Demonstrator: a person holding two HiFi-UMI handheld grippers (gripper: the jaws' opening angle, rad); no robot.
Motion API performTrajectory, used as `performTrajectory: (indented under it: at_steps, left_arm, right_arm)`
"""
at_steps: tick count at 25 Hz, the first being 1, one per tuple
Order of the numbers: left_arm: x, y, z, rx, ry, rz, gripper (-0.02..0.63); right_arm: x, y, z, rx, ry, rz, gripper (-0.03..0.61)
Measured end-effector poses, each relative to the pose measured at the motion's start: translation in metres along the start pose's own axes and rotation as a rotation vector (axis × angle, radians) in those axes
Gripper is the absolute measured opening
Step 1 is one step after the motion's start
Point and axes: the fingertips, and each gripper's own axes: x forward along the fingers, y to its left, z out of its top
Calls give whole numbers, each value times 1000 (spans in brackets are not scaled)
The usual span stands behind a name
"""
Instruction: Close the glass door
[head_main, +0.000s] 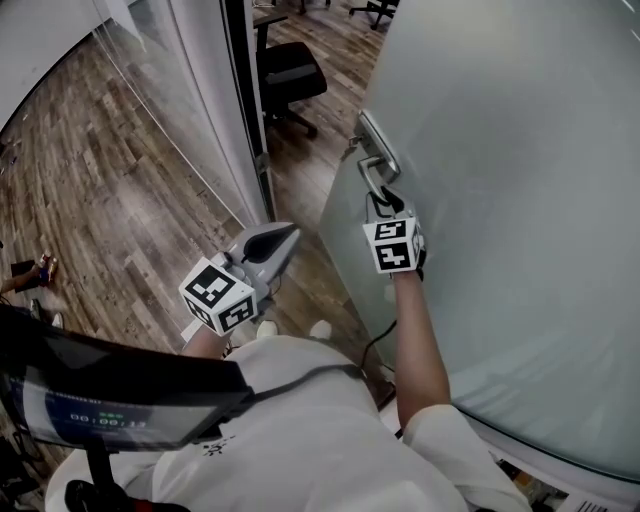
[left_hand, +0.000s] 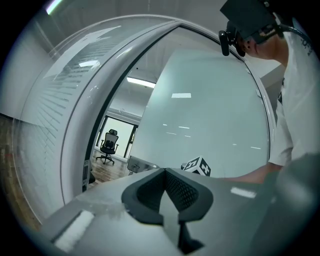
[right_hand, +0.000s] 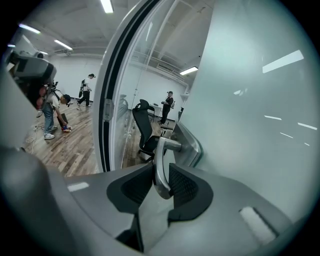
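A tall frosted glass door (head_main: 520, 200), pale grey-green and smooth, stands ajar at the right, apart from the dark door frame (head_main: 245, 100). The right gripper (right_hand: 162, 176) is clenched on the door's silver lever handle (right_hand: 160, 165). The left gripper (left_hand: 165, 172) hangs beside it, jaws together, grasping nothing. A black office chair (head_main: 290, 75) shows through the gap.

I see a black office chair (head_main: 290, 72) on the wood floor (head_main: 110, 200), one person (right_hand: 169, 105) standing just behind it, and other people (right_hand: 86, 89) well off to its left.
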Motion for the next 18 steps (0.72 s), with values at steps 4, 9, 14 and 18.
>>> performTrajectory:
  at_steps: [4,9,14,18]
  left_arm:
    - [-12,-4,15,0,-11,0,6]
    - [-22,-7,15,-1,-17,3,6]
    - [-49,-11,9,-3,-25,11,6]
    - [-88,-6,-1,1,-38,12,6]
  right_arm:
    - [-16,12,12,-21,-3,16,104]
    - [-24,29,15,-34,-12,47,103]
    - [-37,63,16,-61,-28,73,101]
    - [-48,109,20,-85,-41,89,101]
